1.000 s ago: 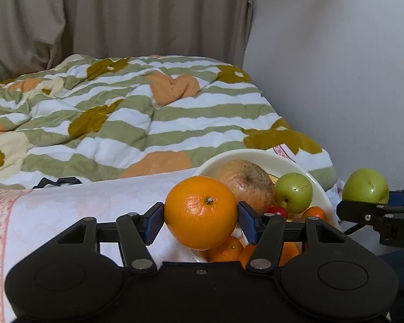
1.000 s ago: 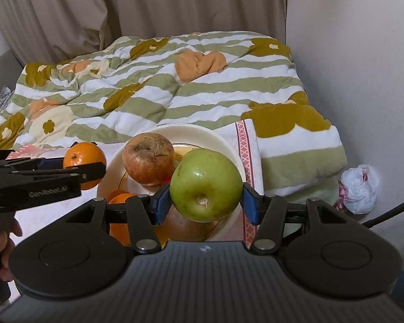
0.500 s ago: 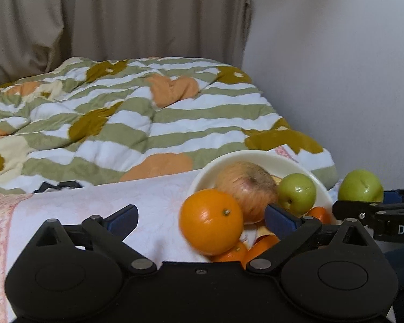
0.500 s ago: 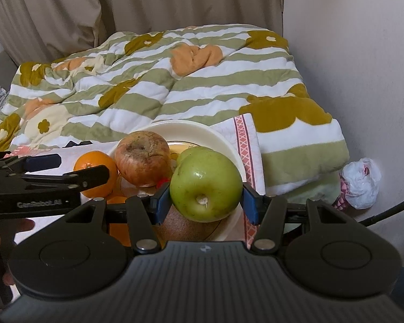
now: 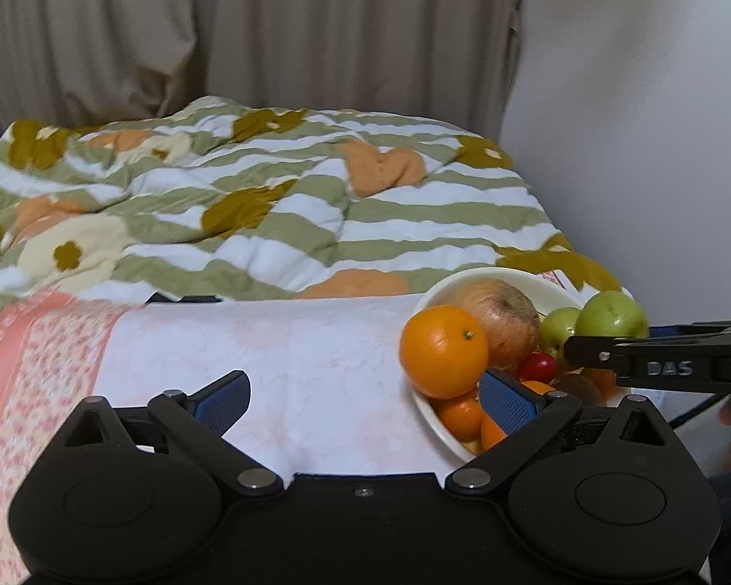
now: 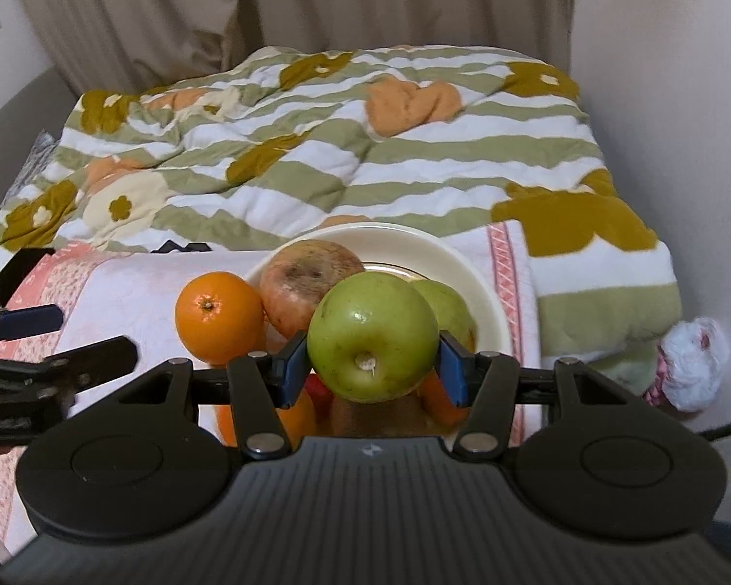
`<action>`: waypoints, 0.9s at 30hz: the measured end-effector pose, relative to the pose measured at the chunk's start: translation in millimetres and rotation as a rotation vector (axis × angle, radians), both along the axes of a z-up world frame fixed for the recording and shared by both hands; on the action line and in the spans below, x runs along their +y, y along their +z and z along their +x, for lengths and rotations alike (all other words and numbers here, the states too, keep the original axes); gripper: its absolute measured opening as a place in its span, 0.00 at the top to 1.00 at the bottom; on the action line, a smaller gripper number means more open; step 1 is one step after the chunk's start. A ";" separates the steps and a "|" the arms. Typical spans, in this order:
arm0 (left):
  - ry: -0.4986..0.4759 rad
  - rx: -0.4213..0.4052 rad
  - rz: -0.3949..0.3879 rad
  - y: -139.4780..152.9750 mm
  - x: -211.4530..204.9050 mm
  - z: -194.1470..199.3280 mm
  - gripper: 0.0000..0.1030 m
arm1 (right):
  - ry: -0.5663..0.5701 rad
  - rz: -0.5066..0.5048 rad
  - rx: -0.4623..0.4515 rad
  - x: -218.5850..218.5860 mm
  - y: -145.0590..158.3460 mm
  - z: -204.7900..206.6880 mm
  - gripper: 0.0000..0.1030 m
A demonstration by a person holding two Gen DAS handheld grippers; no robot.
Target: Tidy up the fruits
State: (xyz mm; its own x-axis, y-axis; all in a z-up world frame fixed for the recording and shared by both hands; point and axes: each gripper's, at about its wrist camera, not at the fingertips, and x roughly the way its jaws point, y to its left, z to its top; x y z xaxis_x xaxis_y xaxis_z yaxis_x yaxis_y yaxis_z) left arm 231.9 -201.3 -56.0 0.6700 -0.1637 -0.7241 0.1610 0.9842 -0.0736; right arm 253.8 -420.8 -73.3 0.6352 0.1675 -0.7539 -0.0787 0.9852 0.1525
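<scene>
Brimming bowl (orange topmost), left tongs agape and empty, right tongs gripping green apple

L gripper jaws wide, R gripper clamped

Two green apples, one bowl.

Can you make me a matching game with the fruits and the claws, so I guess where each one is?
Things:
1. big orange
2. green apple
3. left claw
4. small red fruit

Places or states:
A. squeezed between blue pads
B. open wide, nothing in it
C. perched on the bowl's left rim
D. tucked low in the bowl among the other fruit

Pairs: 1-C, 2-A, 3-B, 4-D
</scene>
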 end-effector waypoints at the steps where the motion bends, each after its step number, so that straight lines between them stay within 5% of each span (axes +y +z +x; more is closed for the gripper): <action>1: 0.013 0.000 0.001 0.7 1.9 -3.2 0.01 | 0.008 0.007 0.001 1.4 -3.4 2.4 0.32; 9: 0.081 -0.004 0.023 1.2 14.5 -20.9 0.01 | 0.048 0.009 0.008 8.3 -22.4 10.0 0.32; 14: 0.096 -0.009 0.009 4.6 20.2 -30.2 0.01 | 0.044 -0.025 -0.040 12.2 -11.7 2.5 0.00; 27: 0.065 -0.101 -0.001 41.0 55.4 -73.8 0.01 | -0.041 -0.052 -0.074 30.9 37.0 -56.5 0.00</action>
State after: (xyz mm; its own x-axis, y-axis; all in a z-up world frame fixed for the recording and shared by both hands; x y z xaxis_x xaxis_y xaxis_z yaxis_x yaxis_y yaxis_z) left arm 158.1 -145.9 -15.0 0.7485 -0.1183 -0.6525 0.1034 0.9927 -0.0614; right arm 197.4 -389.8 -36.4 0.6951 0.1024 -0.7116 -0.0479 0.9942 0.0963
